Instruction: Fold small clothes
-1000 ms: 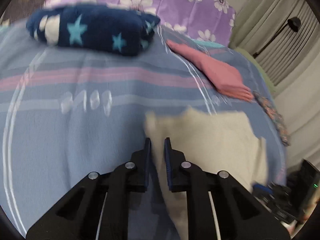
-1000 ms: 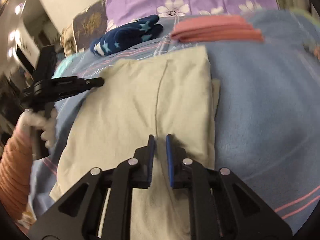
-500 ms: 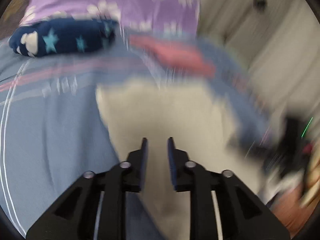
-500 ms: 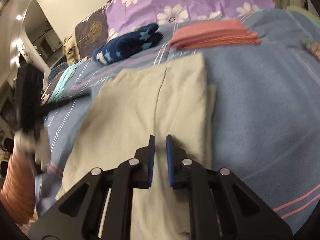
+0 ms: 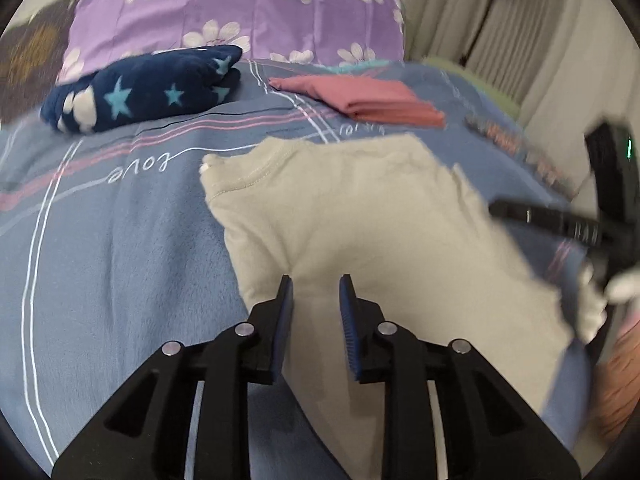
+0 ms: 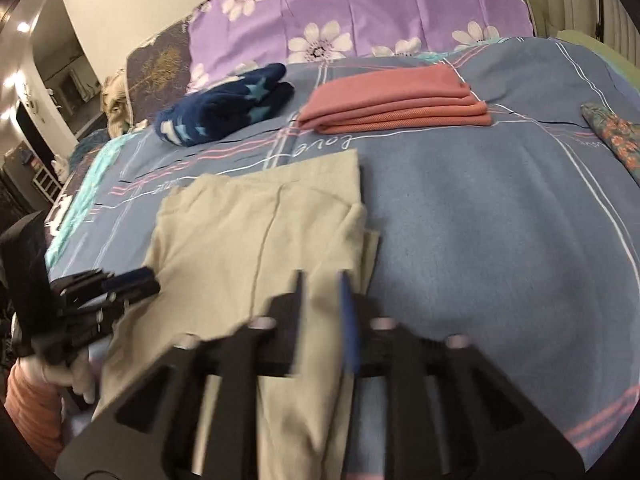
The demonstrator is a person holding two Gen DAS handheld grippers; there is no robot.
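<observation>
Now the left gripper (image 5: 316, 280) hangs with its blue-padded fingers (image 5: 285, 304) parted, nothing between them, just above the near part of the cream knit garment (image 5: 360, 216) spread flat on the blue striped bedspread (image 5: 112, 240). The right gripper (image 6: 322, 276) is smeared by motion, but its jaws appear spread too, over the same garment's right edge. Beyond the garment lie a folded pink cloth (image 6: 396, 100) and a navy star-patterned fleece bundle (image 5: 144, 88), well apart from both claws.
</observation>
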